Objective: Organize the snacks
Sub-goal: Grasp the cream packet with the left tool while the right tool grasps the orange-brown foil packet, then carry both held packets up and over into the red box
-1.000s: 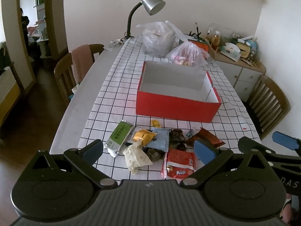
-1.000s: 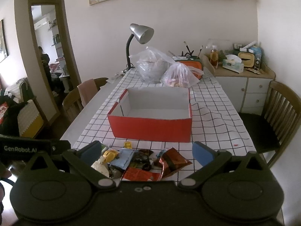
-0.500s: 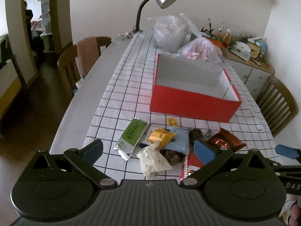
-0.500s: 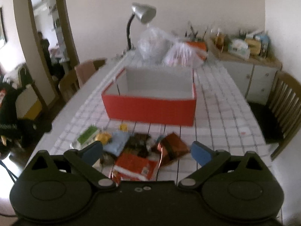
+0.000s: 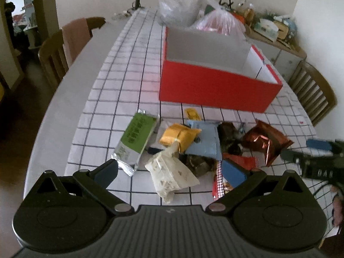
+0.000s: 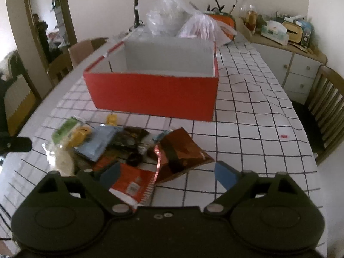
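Both grippers are hovering over a loose pile of snack packets at the near end of the checked tablecloth, w/ nothing gripped yet.

Right gripper: jaws wide but closing a bit, nothing pressed btwn the pads. Directly under and ahead of it are lying the red-and-white packet and the copper foil bag, the foil bag's long axis running diagonally from near-left to far-right. The right hand is the nearer one for these two.

Left gripper: jaws standing wide, empty. The cream paper pouch is sitting btwn its fingers but untouched, pointing roughly along the gripper's line. Just beyond, to the left, the green packet is lying w/ its long axis angled away toward the far right; beside it the gold-wrapped snack is resting partly on the pale blue packet. A small yellow candy is sitting apart, closer to the box. Dark wrappers in the middle are too blurred to name, probably chocolates.

The red box is standing just beyond the pile, open-topped, white inside; what's visible of its interior is looking empty, tho the floor is mostly hidden by the front wall. Two tied plastic bags are sitting behind it, contents unclear.
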`<state>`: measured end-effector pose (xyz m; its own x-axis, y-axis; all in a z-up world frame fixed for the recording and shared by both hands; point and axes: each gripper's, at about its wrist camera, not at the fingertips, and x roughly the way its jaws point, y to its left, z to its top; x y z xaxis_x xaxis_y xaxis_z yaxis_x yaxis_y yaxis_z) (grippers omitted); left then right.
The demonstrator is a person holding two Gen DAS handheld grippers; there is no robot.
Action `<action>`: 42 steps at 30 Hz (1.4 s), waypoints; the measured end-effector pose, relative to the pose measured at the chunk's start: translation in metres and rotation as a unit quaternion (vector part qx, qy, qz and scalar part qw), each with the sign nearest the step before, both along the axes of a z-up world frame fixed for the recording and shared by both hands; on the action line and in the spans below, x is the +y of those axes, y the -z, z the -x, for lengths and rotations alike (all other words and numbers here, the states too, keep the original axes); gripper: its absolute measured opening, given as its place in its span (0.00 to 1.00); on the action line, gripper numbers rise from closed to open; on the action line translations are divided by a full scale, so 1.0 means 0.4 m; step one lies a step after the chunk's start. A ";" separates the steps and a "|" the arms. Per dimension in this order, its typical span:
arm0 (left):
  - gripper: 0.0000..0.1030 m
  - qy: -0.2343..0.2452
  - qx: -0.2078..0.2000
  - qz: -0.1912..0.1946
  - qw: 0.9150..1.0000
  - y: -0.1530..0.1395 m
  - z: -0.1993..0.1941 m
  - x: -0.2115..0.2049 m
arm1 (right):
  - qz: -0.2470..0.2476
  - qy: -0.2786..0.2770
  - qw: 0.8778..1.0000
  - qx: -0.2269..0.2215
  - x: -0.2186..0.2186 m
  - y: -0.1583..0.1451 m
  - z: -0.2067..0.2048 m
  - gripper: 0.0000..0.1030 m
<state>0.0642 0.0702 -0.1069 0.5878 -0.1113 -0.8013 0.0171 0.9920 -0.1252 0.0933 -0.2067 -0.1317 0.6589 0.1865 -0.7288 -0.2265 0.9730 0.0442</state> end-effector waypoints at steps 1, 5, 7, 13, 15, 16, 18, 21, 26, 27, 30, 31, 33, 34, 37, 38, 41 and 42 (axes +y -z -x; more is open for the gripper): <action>0.99 -0.003 0.007 0.004 1.000 0.012 -0.005 0.002 | 0.005 -0.005 1.000 -0.001 0.000 0.003 -0.011 0.90; 0.93 -0.024 0.042 0.041 0.998 0.058 -0.017 0.026 | 0.021 -0.013 1.000 0.010 -0.003 0.027 -0.067 0.90; 0.90 -0.040 0.066 0.073 0.994 0.080 -0.026 0.041 | 0.029 -0.014 0.999 0.012 -0.002 0.035 -0.093 0.90; 0.89 -0.093 0.093 0.100 0.986 0.117 -0.083 0.070 | 0.047 -0.042 0.997 0.036 0.018 0.058 -0.164 0.90; 0.85 -0.112 0.108 0.117 0.981 0.136 -0.102 0.082 | 0.052 -0.047 0.996 0.048 0.023 0.074 -0.182 0.88; 0.83 -0.120 0.116 0.124 0.978 0.146 -0.110 0.088 | 0.052 -0.048 0.996 0.054 0.024 0.081 -0.187 0.86; 0.80 -0.130 0.129 0.140 0.973 0.161 -0.117 0.094 | 0.053 -0.050 0.995 0.063 0.024 0.092 -0.196 0.84; 0.76 -0.137 0.140 0.149 0.969 0.175 -0.123 0.095 | 0.058 -0.052 0.995 0.069 0.027 0.102 -0.202 0.79; 0.58 -0.138 0.155 0.162 0.965 0.190 -0.128 0.096 | 0.052 -0.057 0.994 0.072 0.029 0.103 -0.198 0.68; 0.56 -0.137 0.155 0.164 0.964 0.191 -0.128 0.096 | 0.050 -0.058 0.994 0.072 0.030 0.102 -0.197 0.67; 0.45 -0.130 0.154 0.172 0.964 0.190 -0.133 0.095 | 0.047 -0.059 0.995 0.071 0.033 0.099 -0.194 0.62; 0.44 -0.128 0.154 0.173 0.964 0.190 -0.135 0.095 | 0.046 -0.059 0.995 0.070 0.033 0.099 -0.193 0.59; 0.39 -0.127 0.153 0.171 0.965 0.188 -0.136 0.093 | 0.042 -0.059 0.995 0.069 0.033 0.097 -0.191 0.55; 0.37 -0.125 0.152 0.170 0.966 0.188 -0.136 0.091 | 0.041 -0.058 0.995 0.068 0.033 0.095 -0.190 0.50; 0.33 -0.122 0.148 0.169 0.967 0.185 -0.134 0.089 | 0.037 -0.056 0.996 0.067 0.032 0.092 -0.188 0.46; 0.32 -0.121 0.147 0.169 0.967 0.184 -0.135 0.089 | 0.036 -0.056 0.996 0.066 0.032 0.092 -0.186 0.45; 0.30 -0.119 0.143 0.165 0.969 0.179 -0.129 0.088 | 0.035 -0.052 0.996 0.062 0.031 0.088 -0.180 0.42; 0.29 -0.119 0.142 0.162 0.969 0.177 -0.128 0.087 | 0.034 -0.050 0.996 0.059 0.030 0.086 -0.178 0.42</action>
